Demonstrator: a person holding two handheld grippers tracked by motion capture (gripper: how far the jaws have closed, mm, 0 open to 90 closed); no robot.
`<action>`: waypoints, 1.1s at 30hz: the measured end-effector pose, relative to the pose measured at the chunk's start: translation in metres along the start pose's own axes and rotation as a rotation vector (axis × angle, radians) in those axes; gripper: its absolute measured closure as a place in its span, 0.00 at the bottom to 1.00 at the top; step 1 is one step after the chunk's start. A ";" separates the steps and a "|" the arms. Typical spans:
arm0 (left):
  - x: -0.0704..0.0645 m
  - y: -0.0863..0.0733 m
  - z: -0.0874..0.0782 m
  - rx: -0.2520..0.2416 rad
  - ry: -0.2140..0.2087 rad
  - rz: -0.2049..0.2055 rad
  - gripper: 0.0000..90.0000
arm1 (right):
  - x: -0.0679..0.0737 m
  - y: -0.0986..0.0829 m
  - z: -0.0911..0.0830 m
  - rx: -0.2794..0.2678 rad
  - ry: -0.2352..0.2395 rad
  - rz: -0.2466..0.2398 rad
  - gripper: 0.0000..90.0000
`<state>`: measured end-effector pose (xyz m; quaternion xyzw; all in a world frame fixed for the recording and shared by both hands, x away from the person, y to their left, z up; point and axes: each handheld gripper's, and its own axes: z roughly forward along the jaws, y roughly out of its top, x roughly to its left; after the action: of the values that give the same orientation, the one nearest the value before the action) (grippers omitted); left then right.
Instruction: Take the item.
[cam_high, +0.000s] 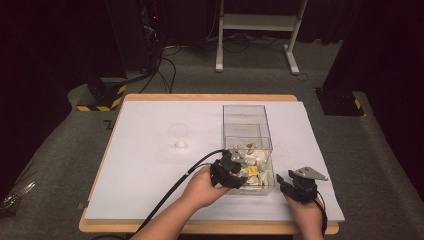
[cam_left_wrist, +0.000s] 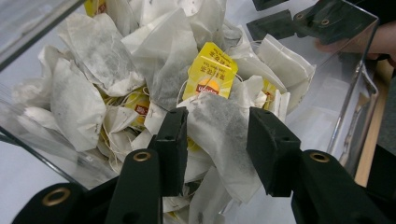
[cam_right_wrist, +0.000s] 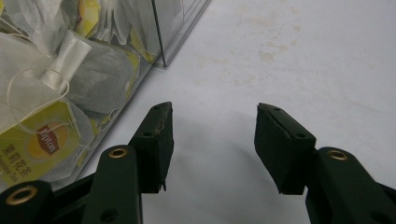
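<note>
We are working the left gripper (cam_left_wrist: 217, 135) inside the clear box (cam_high: 266, 134) at lower centre of the high view; its jaws are spread apart, flanking one tea bag (cam_left_wrist: 219, 128) on top of the heap without clamping it; a yellow tag (cam_left_wrist: 210, 72) is lying just above; we are resting the right gripper (cam_right_wrist: 212, 140), released, over bare table (cam_right_wrist: 289, 60) beside the box.

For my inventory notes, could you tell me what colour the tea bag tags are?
Yellow tags, clearest in the left gripper view.
</note>
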<state>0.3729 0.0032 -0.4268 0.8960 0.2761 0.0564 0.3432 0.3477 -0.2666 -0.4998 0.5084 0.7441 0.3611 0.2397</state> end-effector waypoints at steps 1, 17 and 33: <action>0.000 0.000 0.001 0.000 -0.003 0.000 0.66 | 0.000 0.000 0.000 0.000 0.000 0.000 0.53; -0.004 -0.006 0.003 0.018 0.004 0.059 0.92 | -0.001 0.000 0.000 -0.002 0.002 -0.004 0.52; -0.007 -0.015 -0.005 -0.093 0.012 0.076 0.99 | 0.000 0.000 0.000 -0.002 -0.002 -0.002 0.52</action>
<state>0.3589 0.0115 -0.4318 0.8885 0.2411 0.0875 0.3806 0.3475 -0.2667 -0.4998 0.5078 0.7441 0.3608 0.2414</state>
